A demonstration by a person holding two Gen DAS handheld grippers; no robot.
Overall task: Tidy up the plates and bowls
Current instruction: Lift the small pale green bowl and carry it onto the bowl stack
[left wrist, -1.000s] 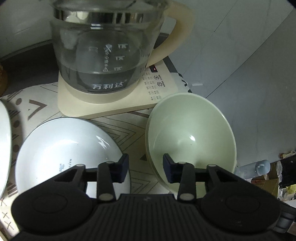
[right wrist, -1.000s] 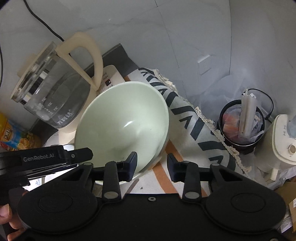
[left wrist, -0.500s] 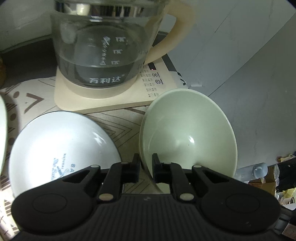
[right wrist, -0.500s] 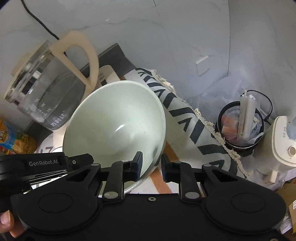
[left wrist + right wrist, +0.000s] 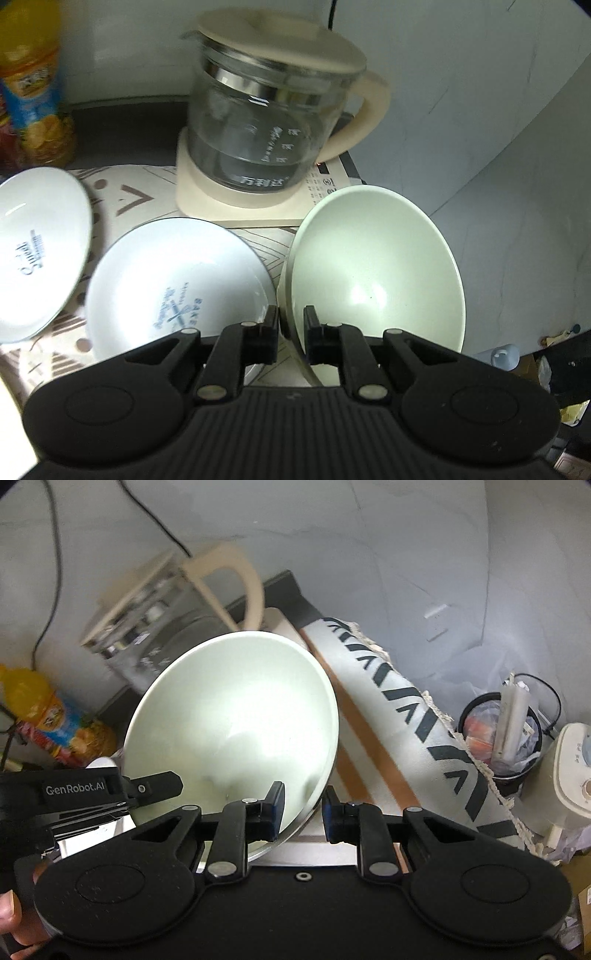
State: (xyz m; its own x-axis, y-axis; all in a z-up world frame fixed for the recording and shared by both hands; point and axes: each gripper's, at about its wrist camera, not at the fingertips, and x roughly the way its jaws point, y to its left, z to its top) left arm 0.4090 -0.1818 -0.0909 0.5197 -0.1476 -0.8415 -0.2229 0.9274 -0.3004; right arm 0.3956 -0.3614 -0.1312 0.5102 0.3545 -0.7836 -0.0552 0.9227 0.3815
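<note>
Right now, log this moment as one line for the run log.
left tongs: shut on green bowl rim | right tongs: shut on same bowl's rim | bowl: tilted | white bowls: on mat

1. Green bowl [image 5: 373, 266] is showing a smooth, glossy glaze.
2. Kettle [image 5: 266, 122] is looking like clear glass with a shiny metal band.
3. Gripper fingers [image 5: 271, 338] are appearing matt black plastic.

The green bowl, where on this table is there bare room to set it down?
Free patches: the patterned mat between the kettle base and the two white bowls, and the striped cloth right of the green bowl. Crowded: the kettle side at the back and the juice bottle corner. Both the left gripper and right gripper clamp its rim.
</note>
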